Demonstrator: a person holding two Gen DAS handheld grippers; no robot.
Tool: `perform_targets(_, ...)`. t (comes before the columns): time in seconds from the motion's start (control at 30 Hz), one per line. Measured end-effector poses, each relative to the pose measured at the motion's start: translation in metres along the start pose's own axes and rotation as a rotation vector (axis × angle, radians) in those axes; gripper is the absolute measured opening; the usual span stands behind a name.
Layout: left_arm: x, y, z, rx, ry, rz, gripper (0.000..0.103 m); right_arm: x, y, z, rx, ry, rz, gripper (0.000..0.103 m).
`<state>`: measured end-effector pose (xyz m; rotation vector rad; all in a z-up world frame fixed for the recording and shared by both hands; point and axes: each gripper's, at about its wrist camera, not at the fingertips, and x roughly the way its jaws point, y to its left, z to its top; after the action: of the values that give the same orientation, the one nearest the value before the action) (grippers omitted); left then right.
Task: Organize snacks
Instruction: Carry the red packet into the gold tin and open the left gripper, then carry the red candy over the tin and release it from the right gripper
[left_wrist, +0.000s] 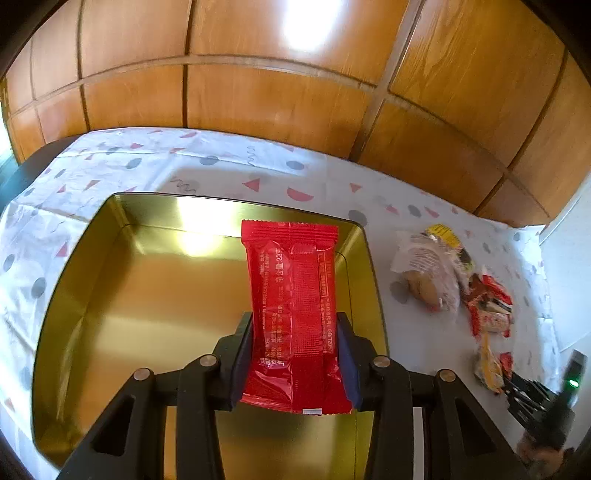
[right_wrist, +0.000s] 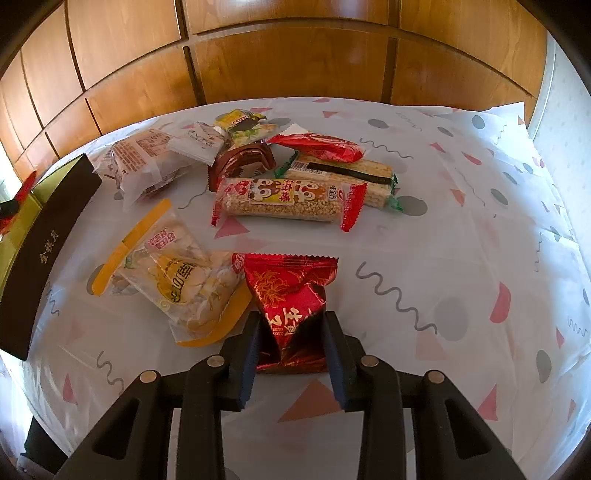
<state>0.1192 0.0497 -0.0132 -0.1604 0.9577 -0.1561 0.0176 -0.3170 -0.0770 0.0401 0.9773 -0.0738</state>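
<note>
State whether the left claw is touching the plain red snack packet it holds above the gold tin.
Touching. The left wrist view shows the left claw with both jaws pressed against the sides of the red snack packet, bowing it inward.

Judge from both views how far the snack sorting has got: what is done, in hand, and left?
Done: nothing lies in the gold tin yet. In hand: the left gripper holds a red packet over the tin; the right gripper pinches a red foil pack on the cloth. Left: the other snacks, such as the rice bar.
</note>
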Motion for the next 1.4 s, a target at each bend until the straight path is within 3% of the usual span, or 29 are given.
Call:
perform_targets(0.17,0.032,-0.012,0.012,0.033,0.025,0.022,0.045,0.0,0.0,0.0,0.003,-0.004,-0.008,0.034)
perform_targets(0.3,0.04,-0.017,0.016,0.057,-0.002,0.069,0.048,0.0,0.001,0.0,-0.003,-0.01,-0.017,0.034)
perform_targets(0.53,0.006,-0.018,-0.006,0.041,-0.077,0.078,0.073,0.0,0.004,-0.001,-0.009,-0.021,-0.029,0.036)
perform_targets(0.73,-0.024,-0.022,-0.035,0.048,-0.107,0.109,0.073,-0.002,0.007,-0.004,-0.016,-0.04,-0.051,0.036)
perform_targets(0.83,-0.042,-0.022,-0.046,0.055,-0.153,0.143,0.078,-0.004,0.008,-0.005,-0.007,-0.043,-0.062,0.035)
perform_targets(1.0,-0.059,-0.019,-0.055,0.062,-0.175,0.15,0.08,-0.013,0.008,-0.007,0.026,-0.046,-0.063,0.027)
perform_targets(1.23,-0.06,-0.011,-0.062,0.058,-0.162,0.178,0.08,-0.03,0.01,-0.002,0.042,-0.061,-0.053,0.011)
perform_targets(1.4,-0.059,-0.003,-0.068,0.042,-0.15,0.187,0.08,-0.02,0.014,-0.001,-0.005,-0.002,-0.046,0.013)
